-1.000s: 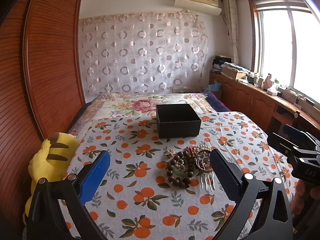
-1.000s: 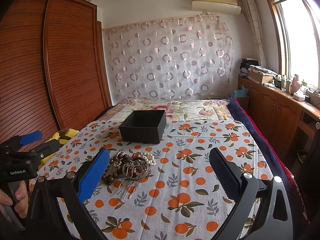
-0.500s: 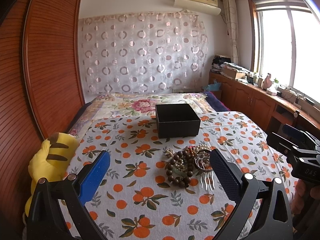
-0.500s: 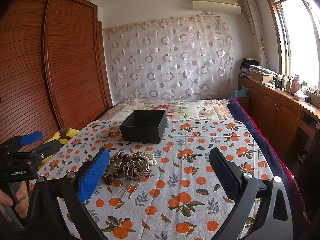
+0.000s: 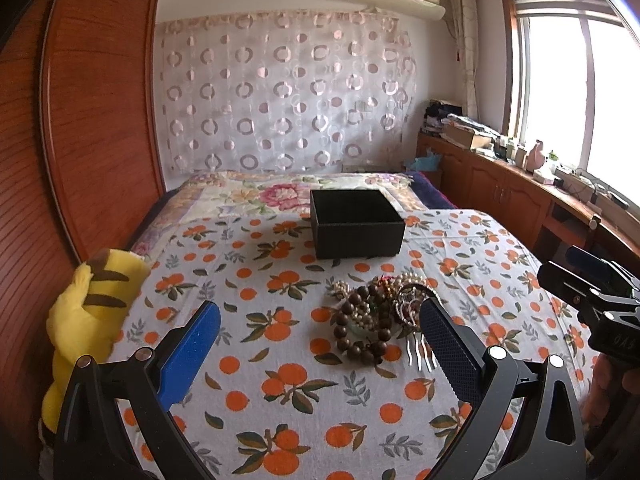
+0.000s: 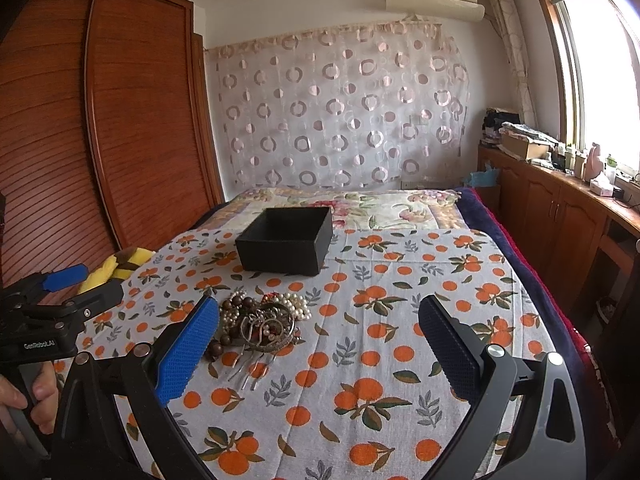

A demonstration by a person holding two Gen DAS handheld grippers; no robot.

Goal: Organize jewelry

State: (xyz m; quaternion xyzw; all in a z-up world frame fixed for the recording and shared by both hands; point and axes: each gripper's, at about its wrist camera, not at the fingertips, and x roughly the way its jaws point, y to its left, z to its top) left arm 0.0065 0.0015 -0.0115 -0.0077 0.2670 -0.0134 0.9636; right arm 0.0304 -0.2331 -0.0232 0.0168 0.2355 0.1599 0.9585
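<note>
Orange-printed cotton bedspread (image 5: pixel 280 384) over a bed, bearing all task items. Jewelry pile (image 5: pixel 380 316) — dark wooden bead bracelet (image 5: pixel 352 332), pearl strands (image 6: pixel 296 304), ornate metal hair comb (image 6: pixel 260 332) with prongs pointing toward the cameras — heaped at mid-bed, untouched. Black open-topped box (image 5: pixel 356 224) farther up the bed, beyond the pile and apart from it; interior appears empty, floor only partly visible. Left gripper (image 5: pixel 320 340) wide apart, holding nothing; pile ahead and slightly right of centre, just inside the dark finger (image 5: pixel 444 340). Right gripper (image 6: pixel 320 340) likewise spread and empty; pile ahead and left, just beside the blue finger (image 6: pixel 188 344). Pile lying between the two, neither clearly nearer; comb's long axis roughly along the line of approach, prongs first. Individual pieces tangled — count and separation hard to make out; part of the pile hidden behind a finger in each view. Yellow striped plush (image 5: pixel 88 300) at the bed's left edge, cut off below.
</note>
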